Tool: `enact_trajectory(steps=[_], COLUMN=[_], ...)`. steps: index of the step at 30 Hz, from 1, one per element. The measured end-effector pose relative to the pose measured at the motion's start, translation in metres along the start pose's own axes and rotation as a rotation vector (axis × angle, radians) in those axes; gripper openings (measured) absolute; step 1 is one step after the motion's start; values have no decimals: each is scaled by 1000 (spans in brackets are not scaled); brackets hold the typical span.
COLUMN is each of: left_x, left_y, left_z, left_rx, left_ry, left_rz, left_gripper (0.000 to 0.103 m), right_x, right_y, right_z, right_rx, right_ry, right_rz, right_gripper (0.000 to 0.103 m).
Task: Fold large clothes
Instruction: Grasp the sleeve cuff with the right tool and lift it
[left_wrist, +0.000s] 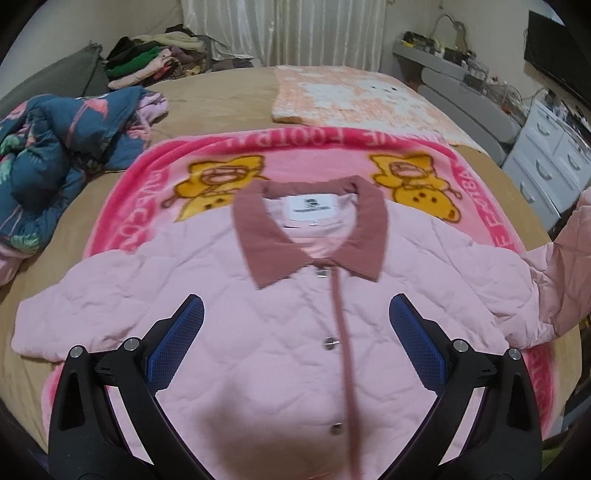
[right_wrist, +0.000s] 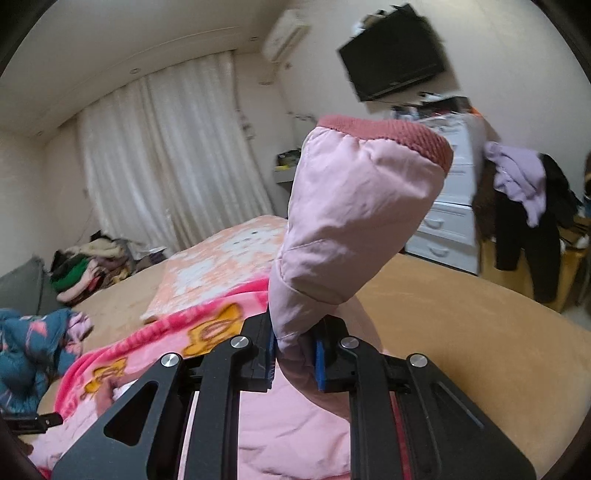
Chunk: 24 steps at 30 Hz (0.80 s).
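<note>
— Bed (left_wrist: 229, 92) first, tan cover, filling most of the room. What's on it?

— A hot-pink fleece blanket (left_wrist: 155, 177) with yellow cartoon figures, spread flat across the cover. Beyond it lies a peach-and-white patterned blanket (left_wrist: 354, 96), and off to the left a crumpled dark-blue floral quilt (left_wrist: 55, 147). A heap of mixed clothes (left_wrist: 155, 55) sits at the far corner by the white curtain (left_wrist: 325, 33).

— And the garment being folded?

— The pink quilted jacket (left_wrist: 258, 314) lies face up on the fleece blanket, snapped shut down the front, its dusty-rose collar (left_wrist: 306, 236) pointing toward the curtain. One sleeve is spread flat to the left; the other sleeve (right_wrist: 351, 221) is lifted off the bed on the right.

— Who's lifting it?

— The right gripper (right_wrist: 293, 354). Its blue-padded jaws are clenched on the sleeve fabric, a way down from the ribbed rose cuff (right_wrist: 391, 136), and the cuff end stands up above the jaws.

— The other tool?

— The left gripper (left_wrist: 295, 332) hangs above the jacket's chest with its jaws spread wide and nothing between them. The view is a bit smeared there, so I can't say how close the fingers (left_wrist: 177, 339) are to the cloth.

— Anything small?

— Metal snaps (left_wrist: 331, 342) along the placket, and a white label (left_wrist: 310, 208) inside the neck.
</note>
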<state>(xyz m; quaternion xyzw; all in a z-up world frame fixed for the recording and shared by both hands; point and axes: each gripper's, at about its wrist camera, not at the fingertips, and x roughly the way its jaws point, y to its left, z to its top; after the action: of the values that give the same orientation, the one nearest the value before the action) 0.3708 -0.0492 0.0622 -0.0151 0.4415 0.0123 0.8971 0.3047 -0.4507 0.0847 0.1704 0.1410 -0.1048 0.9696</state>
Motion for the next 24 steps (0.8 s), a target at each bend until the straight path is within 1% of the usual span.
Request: enact_trajectory(steps=[6,10,15,17,19,21,24], left_x=[-13,-21,-32,-34,-35,-36,-37], left_y=[47,73,97,106,114,124,135], left_z=[-2,-3,-4,-5,-7,-9,-13], left_rx=[-48,-104,-140,-152,-171,-196,-205], left_ry=[-32,-47,-72,-72,-73,-75,-79], left_rz=[21,25,-2,-19,-17,-39,-48], left_gripper=[94,94,94,94,94,94,94], right_x=[-2,-3,-14,-19,-21,-23,-23], right_y=[64,110,160,175,188,204,230], right_z=[-1,-4,-11,-13,-17,-23,-34], right_rx=[-92,-158,-242,-265,-287,-310,-346], right_ry=[21,35,24,21,24,28,36], right_rz=[76,125,176,193,209,226,254], right_gripper=[15,15,15,15,15,15,15])
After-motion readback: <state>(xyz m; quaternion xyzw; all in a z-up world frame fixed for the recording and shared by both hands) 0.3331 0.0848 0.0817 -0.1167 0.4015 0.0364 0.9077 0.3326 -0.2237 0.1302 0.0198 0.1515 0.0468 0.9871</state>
